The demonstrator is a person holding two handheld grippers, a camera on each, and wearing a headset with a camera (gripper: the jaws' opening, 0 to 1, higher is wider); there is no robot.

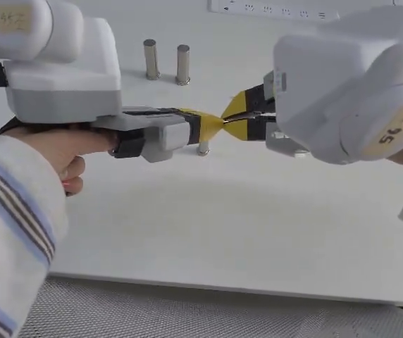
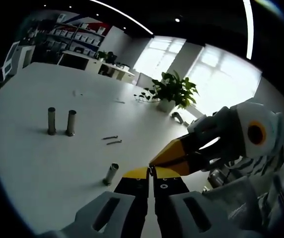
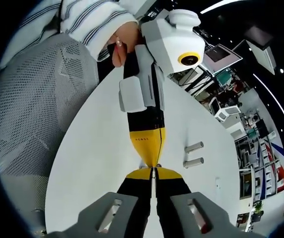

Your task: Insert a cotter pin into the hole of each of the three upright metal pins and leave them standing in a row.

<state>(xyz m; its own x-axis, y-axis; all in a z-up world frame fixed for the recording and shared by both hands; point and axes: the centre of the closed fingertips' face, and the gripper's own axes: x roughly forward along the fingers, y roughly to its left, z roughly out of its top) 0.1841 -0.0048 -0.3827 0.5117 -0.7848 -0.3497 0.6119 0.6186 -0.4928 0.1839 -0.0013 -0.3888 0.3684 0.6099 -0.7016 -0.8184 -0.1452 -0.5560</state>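
Two upright metal pins [image 1: 151,58] [image 1: 182,65] stand side by side at the back of the white table. A third metal pin [image 1: 203,148] stands below the grippers, mostly hidden; in the left gripper view this third pin [image 2: 111,174] stands alone. Two loose cotter pins [image 2: 111,140] lie on the table beyond it. My left gripper [image 1: 219,124] and right gripper [image 1: 227,120] meet tip to tip above the table, both shut. A thin metal sliver, seemingly a cotter pin [image 3: 153,171], sits in the right jaws; whether the left jaws also pinch it is unclear.
A white power strip [image 1: 279,8] runs along the far edge. The table's front edge [image 1: 222,287] is near, with grey mesh [image 1: 187,317] below it. A potted plant [image 2: 174,91] stands far off.
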